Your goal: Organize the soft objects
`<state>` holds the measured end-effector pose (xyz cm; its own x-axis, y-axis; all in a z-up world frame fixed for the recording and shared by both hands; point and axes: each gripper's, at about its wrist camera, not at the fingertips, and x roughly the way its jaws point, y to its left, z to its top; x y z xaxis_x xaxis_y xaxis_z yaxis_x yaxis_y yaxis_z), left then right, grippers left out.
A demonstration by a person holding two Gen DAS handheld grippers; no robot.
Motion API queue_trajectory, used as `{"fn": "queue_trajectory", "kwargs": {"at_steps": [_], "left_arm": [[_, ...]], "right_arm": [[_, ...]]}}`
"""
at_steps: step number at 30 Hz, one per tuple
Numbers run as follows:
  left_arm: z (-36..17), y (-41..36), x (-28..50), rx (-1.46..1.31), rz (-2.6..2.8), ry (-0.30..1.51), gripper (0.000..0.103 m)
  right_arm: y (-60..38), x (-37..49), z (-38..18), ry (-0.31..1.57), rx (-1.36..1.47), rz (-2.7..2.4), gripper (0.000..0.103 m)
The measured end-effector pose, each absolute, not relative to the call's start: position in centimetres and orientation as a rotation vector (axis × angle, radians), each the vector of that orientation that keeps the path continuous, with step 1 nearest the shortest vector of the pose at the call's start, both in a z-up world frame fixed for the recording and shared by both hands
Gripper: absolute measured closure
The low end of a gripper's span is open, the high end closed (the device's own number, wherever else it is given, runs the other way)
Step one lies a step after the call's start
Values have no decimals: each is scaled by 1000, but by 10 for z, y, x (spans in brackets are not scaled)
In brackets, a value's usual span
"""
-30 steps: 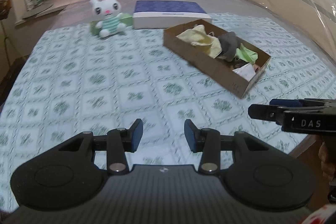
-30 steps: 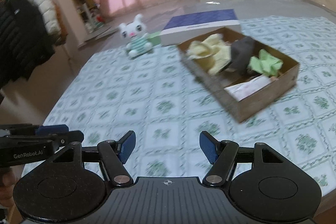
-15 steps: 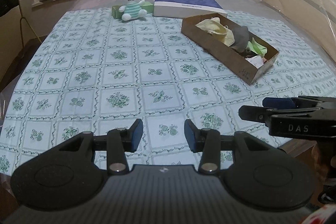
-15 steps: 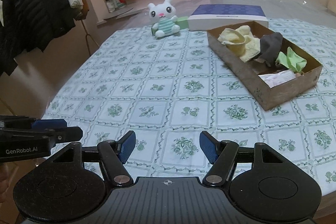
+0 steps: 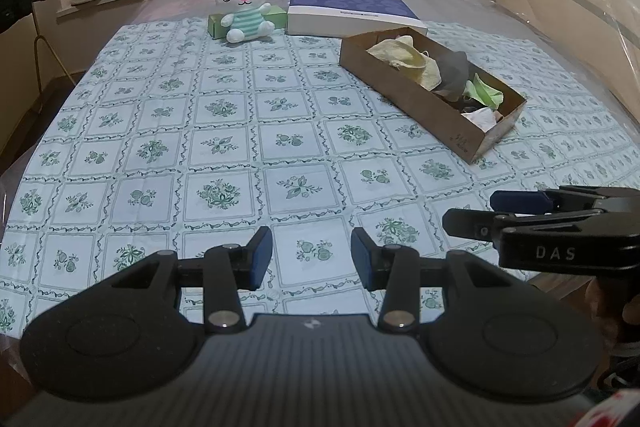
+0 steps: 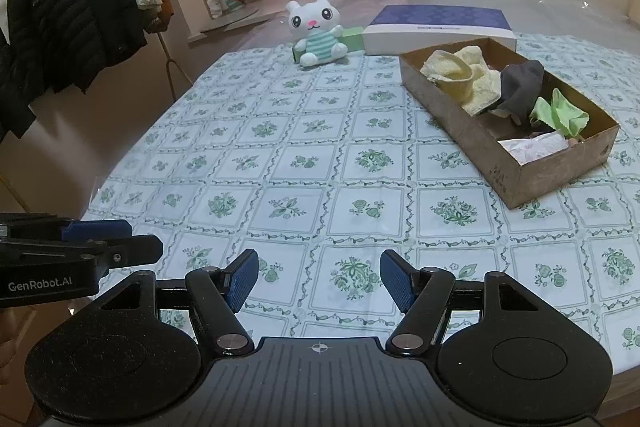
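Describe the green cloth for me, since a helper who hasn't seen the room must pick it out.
On the flowered tablecloth lies a long brown cardboard box. The green cloth sits crumpled inside it, toward the near end, between a dark grey cloth and a pale pink one. It is the only bright lime-green piece in the box.

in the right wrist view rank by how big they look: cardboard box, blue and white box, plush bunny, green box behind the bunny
1. cardboard box, though it sits nearest the camera, which inflates it
2. blue and white box
3. plush bunny
4. green box, mostly hidden behind the bunny, so its full size is unsure
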<state>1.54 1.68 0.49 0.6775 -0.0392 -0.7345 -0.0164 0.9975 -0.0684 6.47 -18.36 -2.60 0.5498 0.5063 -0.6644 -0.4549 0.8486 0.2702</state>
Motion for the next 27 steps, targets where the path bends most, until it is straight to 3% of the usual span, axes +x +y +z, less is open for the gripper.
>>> {"fn": "queue_trajectory", "kwargs": {"at_steps": [27], "left_arm": [[4,14,18,-70,-19,823,63]], "right_arm": [[-186,65,-23,806,72,560,36]]}}
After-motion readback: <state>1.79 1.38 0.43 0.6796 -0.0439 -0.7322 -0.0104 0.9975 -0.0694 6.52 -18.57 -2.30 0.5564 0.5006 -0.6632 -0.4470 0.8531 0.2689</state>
